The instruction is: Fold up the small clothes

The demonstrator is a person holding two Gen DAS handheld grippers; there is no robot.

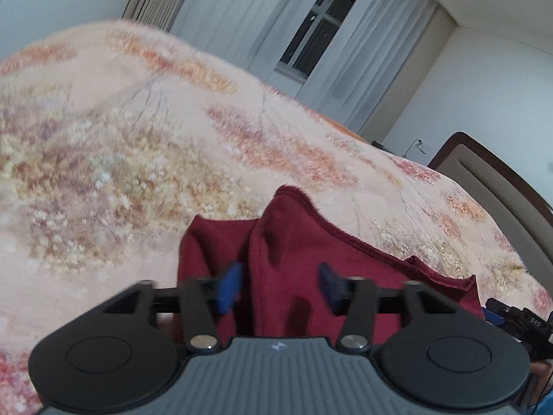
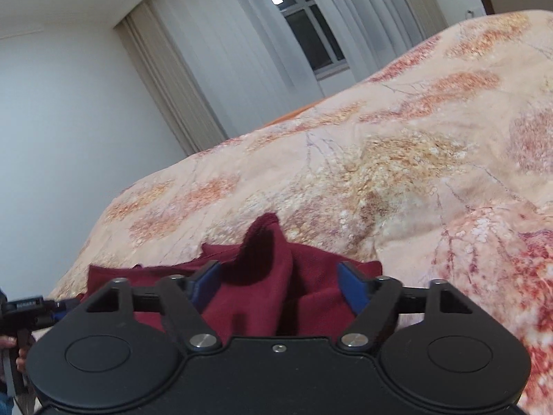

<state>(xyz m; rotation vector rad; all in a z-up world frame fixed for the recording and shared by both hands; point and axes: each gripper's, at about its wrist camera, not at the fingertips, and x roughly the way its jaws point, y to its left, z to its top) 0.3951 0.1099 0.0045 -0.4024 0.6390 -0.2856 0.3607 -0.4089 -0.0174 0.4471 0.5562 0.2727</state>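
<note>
Floral bedspread [image 1: 138, 145] under maroon garment [image 1: 293, 242]; curtained window [image 1: 321, 24] behind.

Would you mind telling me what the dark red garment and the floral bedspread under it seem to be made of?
Dark red garment: probably soft knit cotton, matte, with a stitched hem and limp folds. Floral bedspread: seemingly plush fleece, matte; fuzzy fibres show along its edge.

We are in a home bedroom. A bed covered by a fuzzy peach blanket with orange and pink floral print [image 1: 145, 131] fills the view. Beyond the bed hang long white pleated curtains [image 2: 214, 55] around a dark paned window [image 2: 311, 31]. Beside the bed stands a brown-framed padded headboard [image 1: 490, 180].
</note>
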